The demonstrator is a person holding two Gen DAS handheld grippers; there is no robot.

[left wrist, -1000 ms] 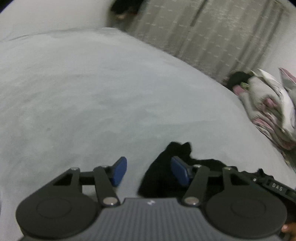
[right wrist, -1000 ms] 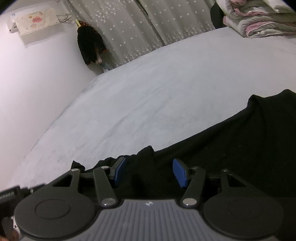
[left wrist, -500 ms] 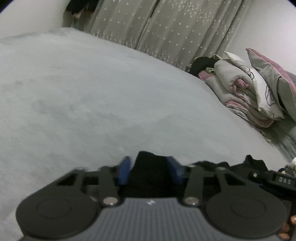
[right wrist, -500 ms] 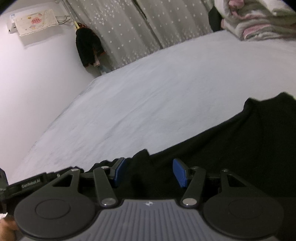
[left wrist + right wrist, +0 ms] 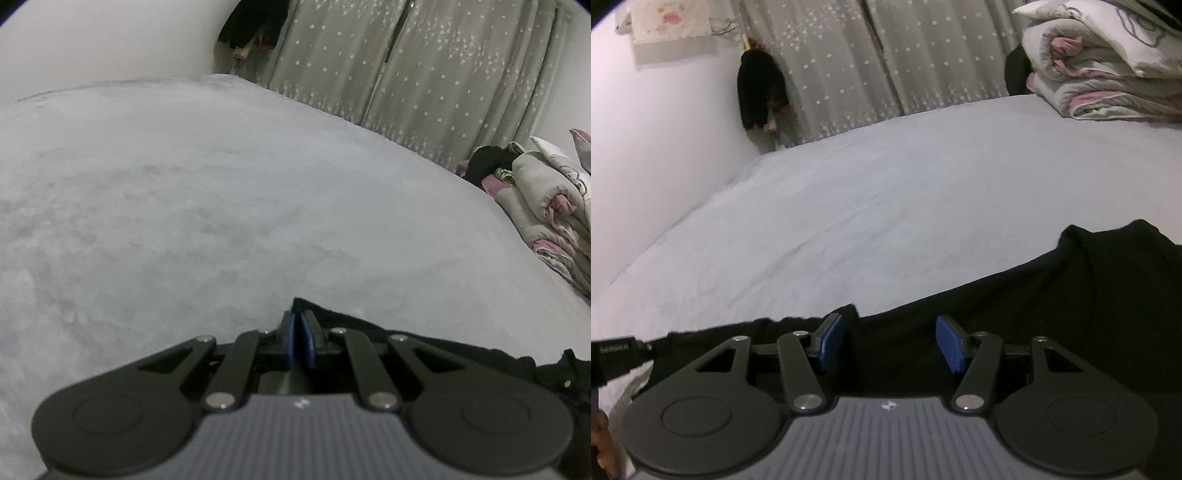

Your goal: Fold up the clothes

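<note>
Left gripper [image 5: 300,341] pinched together on a corner of the black garment [image 5: 436,345], blue pads [image 5: 291,343] nearly meeting with only a thin dark fold of cloth between them. Right gripper [image 5: 889,341] spread wide, blue fingers [image 5: 831,341] hovering over the same black garment [image 5: 1052,295], whether touching it impossible to tell. Garment spread flat across the near edge of the grey bedsheet [image 5: 886,192], running off to the right. Beyond the garment, bare sheet. At the far right corner of the bed, folded grey-and-pink quilts [image 5: 1100,74] stacked. Behind the bed, star-patterned grey curtains [image 5: 871,55]. Left of the curtains, dark clothing [image 5: 759,92] hanging in the corner against the white wall [image 5: 657,122].
</note>
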